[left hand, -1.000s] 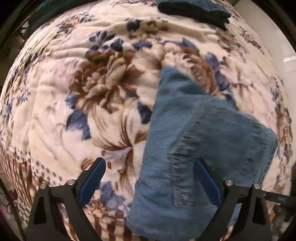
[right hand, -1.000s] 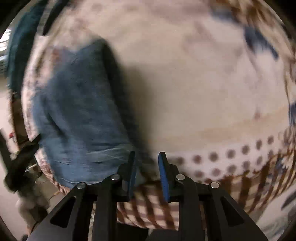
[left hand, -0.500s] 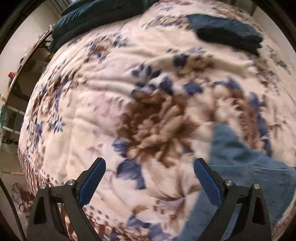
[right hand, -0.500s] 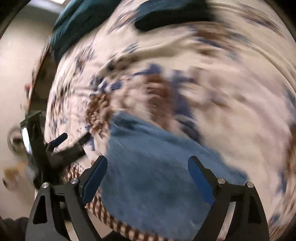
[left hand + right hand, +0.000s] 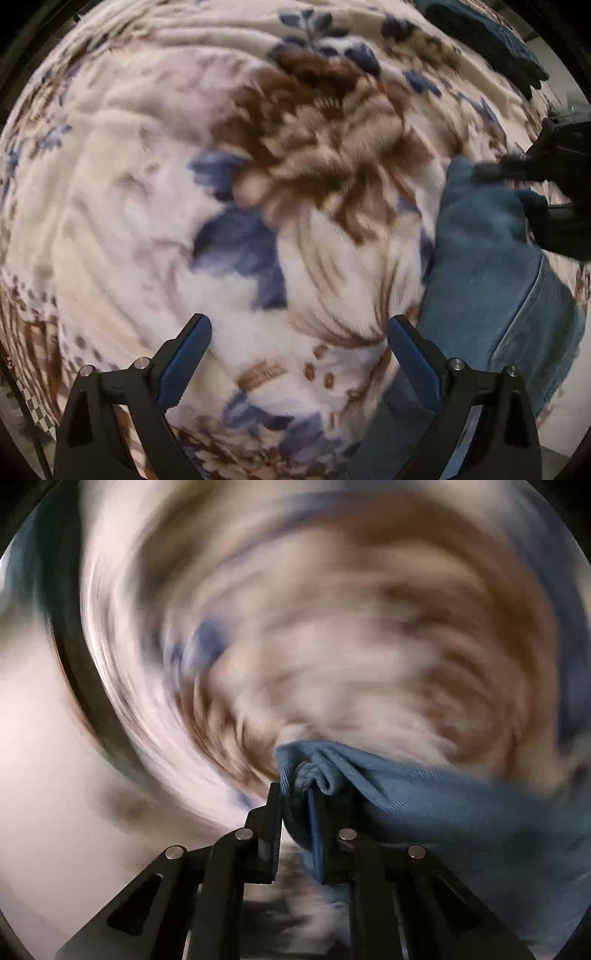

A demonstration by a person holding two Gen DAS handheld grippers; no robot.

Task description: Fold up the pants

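The folded blue denim pants point(image 5: 491, 266) lie on the floral blanket point(image 5: 184, 166) at the right of the left wrist view. My left gripper point(image 5: 299, 354) is open and empty over the blanket, left of the pants. My right gripper point(image 5: 295, 794) is shut on a bunched edge of the pants point(image 5: 424, 797). In the left wrist view the right gripper point(image 5: 517, 177) shows at the pants' far edge. The right wrist view is heavily blurred by motion.
A dark folded garment point(image 5: 487, 33) lies on the blanket at the far right. The blanket's checked border point(image 5: 33, 354) marks the bed edge at the lower left.
My right gripper was open over the pants half a second ago and is now shut on their edge. My left gripper has stayed open and swung left, then back toward the pants.
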